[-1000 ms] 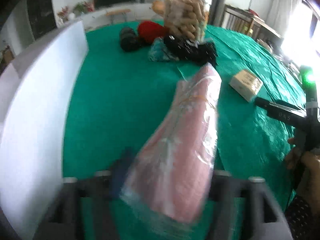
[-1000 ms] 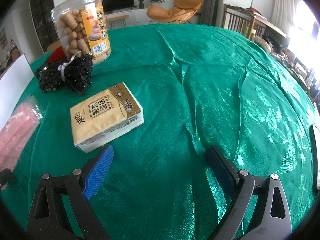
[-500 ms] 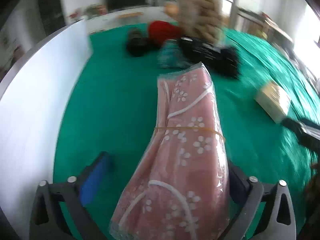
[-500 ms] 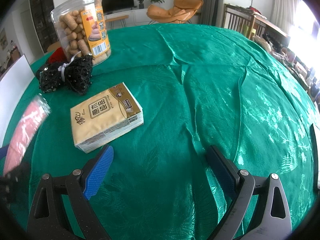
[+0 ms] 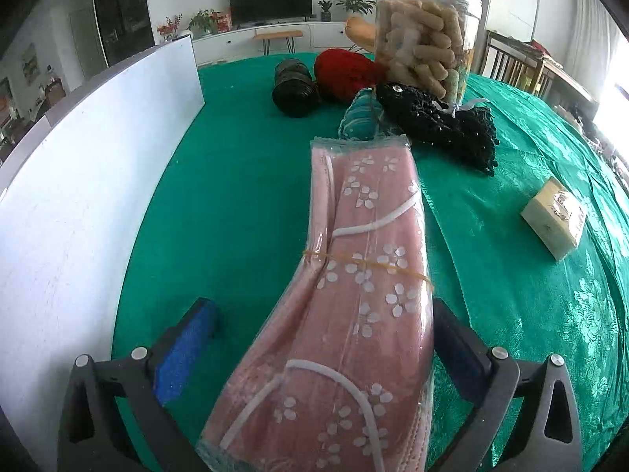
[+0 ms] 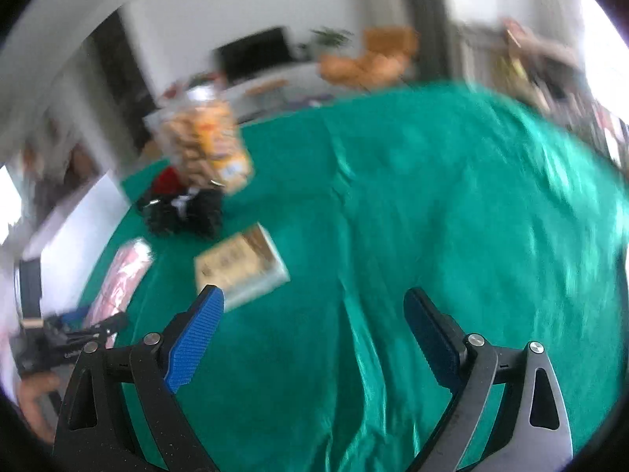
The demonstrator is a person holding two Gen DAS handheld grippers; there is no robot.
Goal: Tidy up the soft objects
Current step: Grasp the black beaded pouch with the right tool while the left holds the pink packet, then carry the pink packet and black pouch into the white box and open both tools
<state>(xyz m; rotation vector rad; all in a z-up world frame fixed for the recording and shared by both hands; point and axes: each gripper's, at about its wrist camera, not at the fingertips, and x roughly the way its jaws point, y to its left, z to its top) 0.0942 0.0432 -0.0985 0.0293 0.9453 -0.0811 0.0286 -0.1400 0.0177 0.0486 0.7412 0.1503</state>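
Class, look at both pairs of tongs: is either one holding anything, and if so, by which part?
Neither. The left tongs have just opened around the near end of the pink mask pack, pads off it. The right tongs are open over bare cloth.

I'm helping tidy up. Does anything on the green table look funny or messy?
Mostly the pink mask pack: it lies slanted between the open left gripper, pinched crooked by a rubber band. The black lacy thing sprawls against the snack jar. Nothing looks spilled or broken.
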